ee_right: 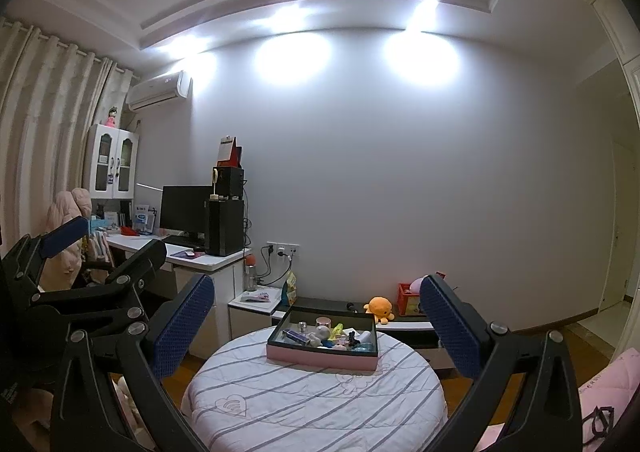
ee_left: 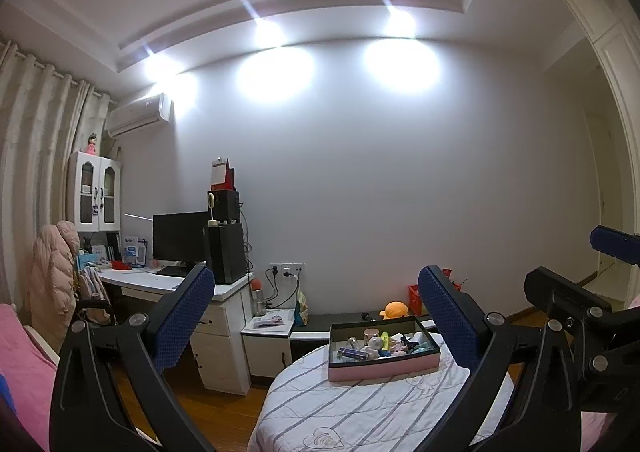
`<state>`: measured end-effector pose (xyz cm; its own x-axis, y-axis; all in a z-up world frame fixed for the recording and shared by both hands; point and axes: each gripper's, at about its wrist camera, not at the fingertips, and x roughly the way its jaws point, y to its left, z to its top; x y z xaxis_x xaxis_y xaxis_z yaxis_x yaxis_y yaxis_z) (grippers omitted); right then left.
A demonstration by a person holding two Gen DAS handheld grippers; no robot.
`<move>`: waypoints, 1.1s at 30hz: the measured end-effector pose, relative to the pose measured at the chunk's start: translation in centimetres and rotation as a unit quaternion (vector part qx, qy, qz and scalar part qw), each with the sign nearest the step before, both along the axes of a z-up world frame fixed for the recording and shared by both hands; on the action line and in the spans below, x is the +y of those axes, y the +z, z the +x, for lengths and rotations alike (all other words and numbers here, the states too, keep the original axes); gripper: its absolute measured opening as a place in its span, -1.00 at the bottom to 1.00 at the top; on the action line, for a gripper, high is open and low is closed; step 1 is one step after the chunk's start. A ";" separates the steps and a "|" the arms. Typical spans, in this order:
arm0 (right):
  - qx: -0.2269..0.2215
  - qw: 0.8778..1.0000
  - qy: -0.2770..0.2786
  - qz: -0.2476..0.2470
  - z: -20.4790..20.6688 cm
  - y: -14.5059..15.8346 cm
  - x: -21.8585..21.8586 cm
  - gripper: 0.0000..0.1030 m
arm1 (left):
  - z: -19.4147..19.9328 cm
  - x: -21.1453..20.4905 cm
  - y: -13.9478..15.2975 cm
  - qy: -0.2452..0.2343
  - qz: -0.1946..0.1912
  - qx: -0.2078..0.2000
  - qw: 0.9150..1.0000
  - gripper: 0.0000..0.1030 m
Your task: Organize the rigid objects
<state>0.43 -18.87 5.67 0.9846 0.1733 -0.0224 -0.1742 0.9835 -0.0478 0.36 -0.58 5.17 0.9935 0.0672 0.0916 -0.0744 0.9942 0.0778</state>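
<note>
Two hand-held grippers with black hinged frames and blue dimpled finger pads are raised above a round table; the left gripper (ee_left: pixel 316 284) and the right gripper (ee_right: pixel 316 294) both have their fingers spread wide and hold nothing. From the left wrist view the right gripper (ee_left: pixel 568 292) appears at the right edge, and from the right wrist view the left gripper (ee_right: pixel 104 244) appears at the left edge, so the two are side by side. Between the fingers lies the round table (ee_right: pixel 312 396), covered with a white quilted cloth that has thin grey stripes and a stitched heart shape near the front edge. On its far side stands a shallow rectangular box with pink outer walls and a dark inside (ee_right: pixel 320 358). In this box there is a heap of small rigid objects (ee_right: pixel 330 336): a round pink-lidded jar, a shiny silver ball, a dark blue flat piece, a yellow-green piece and some others too small to identify. Behind the table, on a low dark bench, sits an orange soft octopus toy (ee_right: pixel 380 308), beside a red plastic crate (ee_right: pixel 408 300). To the left stands a white desk (ee_right: pixel 216 258) with a black monitor (ee_right: pixel 184 211) and a black tower case. No writing on any object can be read.
</note>
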 end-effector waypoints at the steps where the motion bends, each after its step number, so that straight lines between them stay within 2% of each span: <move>1: 0.000 1.000 0.000 0.000 0.0 0.0 0.0 1.00 | 0.0 0.0 0.0 0.000 0.001 0.000 1.000 1.00; 33: 0.002 1.000 -0.001 -0.004 -0.2 0.2 0.1 1.00 | 0.1 -0.1 -0.2 -0.002 -0.001 -0.005 1.000 0.99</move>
